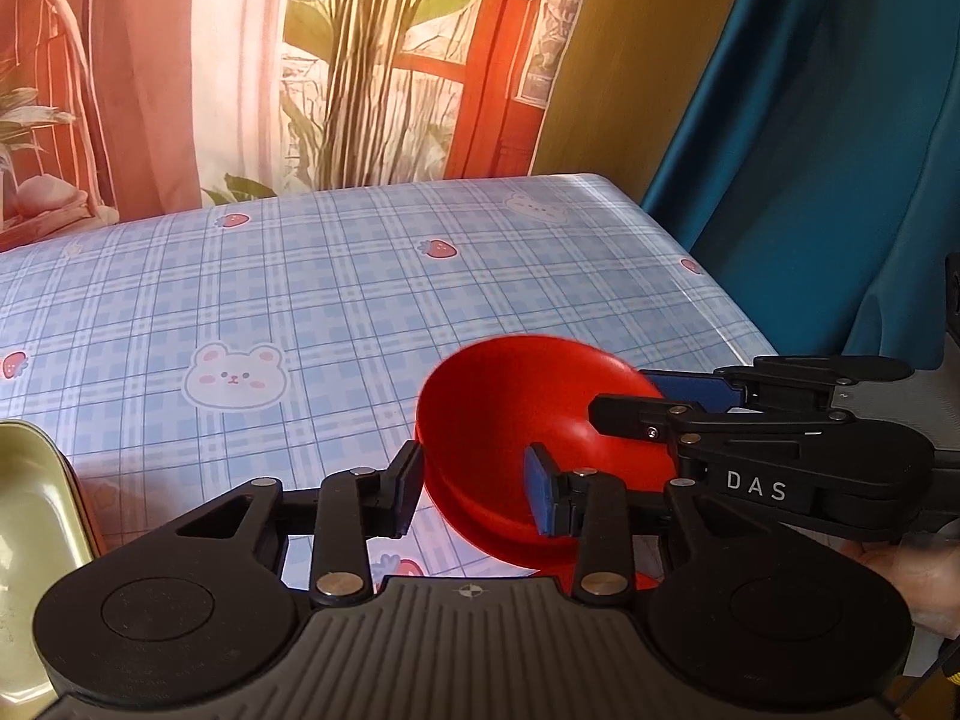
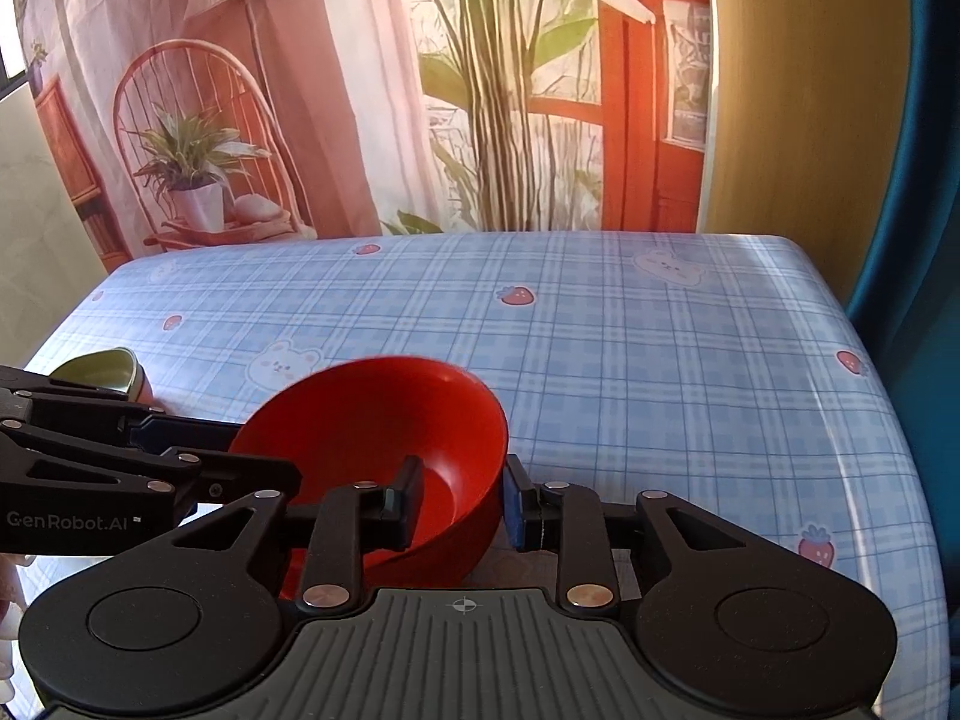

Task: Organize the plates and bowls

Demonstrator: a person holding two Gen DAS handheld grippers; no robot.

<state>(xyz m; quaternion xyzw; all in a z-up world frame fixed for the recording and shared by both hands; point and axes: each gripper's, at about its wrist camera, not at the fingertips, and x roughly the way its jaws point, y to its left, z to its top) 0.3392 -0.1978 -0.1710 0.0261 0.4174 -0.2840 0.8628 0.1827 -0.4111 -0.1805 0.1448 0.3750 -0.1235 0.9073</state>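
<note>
Two grippers meet on one red bowl [image 1: 528,420], which hangs tilted above the near edge of the checked tablecloth [image 1: 336,288]. In the right wrist view the right gripper [image 2: 459,501] straddles the bowl's wall at about 6 o'clock of its rim, one finger inside and one outside; it looks clamped on the wall, which would explain how the bowl stays tipped in the air. The left gripper [image 1: 477,495] also brackets the rim, one pad inside the bowl and one outside at its 7 o'clock edge, but a gap shows on the outer side, so I cannot tell whether it is pinching or only closing in.

In my judgement this is a hand-over, or a two-handed steadying before the bowl is set down: a rim pinch on a smooth, sloping wall can slip, and a second grip guards against that. A pale green tray [image 1: 30,516] sits at 8 o'clock in the left view, seemingly a place or partner for the stacked dishes.
</note>
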